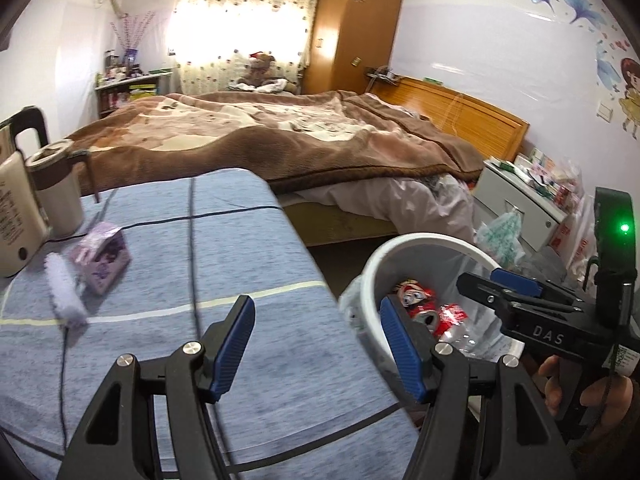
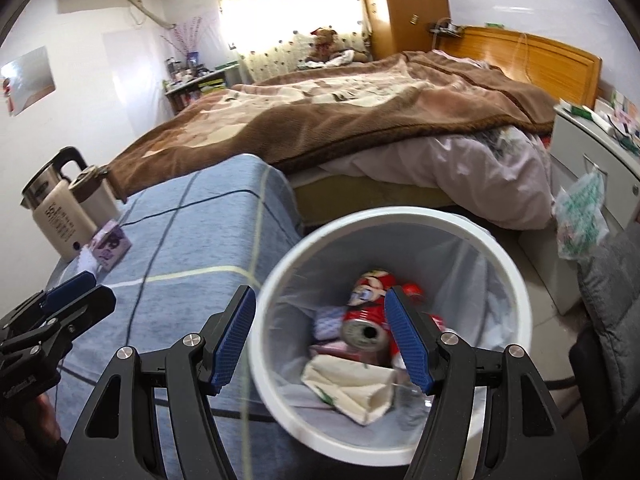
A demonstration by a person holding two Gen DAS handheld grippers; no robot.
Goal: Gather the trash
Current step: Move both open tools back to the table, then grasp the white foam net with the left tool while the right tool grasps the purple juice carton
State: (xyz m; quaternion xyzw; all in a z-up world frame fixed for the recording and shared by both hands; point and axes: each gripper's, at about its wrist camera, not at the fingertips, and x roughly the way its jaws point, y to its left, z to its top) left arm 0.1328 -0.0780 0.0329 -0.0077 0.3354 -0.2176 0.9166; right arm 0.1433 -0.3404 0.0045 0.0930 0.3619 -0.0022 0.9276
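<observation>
A white round trash bin point(image 2: 516, 280) with a clear liner stands on the floor beside the blue-clothed table point(image 2: 184, 248). Inside lie a crushed red can point(image 2: 366, 322), a white paper wrapper point(image 2: 352, 384) and a clear plastic bottle. My right gripper point(image 2: 322, 336) is open and empty above the bin's mouth. My left gripper point(image 1: 318, 344) is open and empty over the table's right edge point(image 1: 240, 240); the bin point(image 1: 372, 276) is to its right. A white crumpled tissue point(image 1: 64, 292) lies on the table beside a purple tissue pack point(image 1: 102, 258). The right gripper point(image 1: 504, 284) shows over the bin.
A cream bottle point(image 1: 16, 216), a mug with lid point(image 1: 56, 192) and a kettle stand at the table's far left. A bed with a brown blanket point(image 1: 280, 136) lies beyond. A white nightstand point(image 1: 520, 204) and a hanging plastic bag point(image 2: 580, 216) are right of the bin.
</observation>
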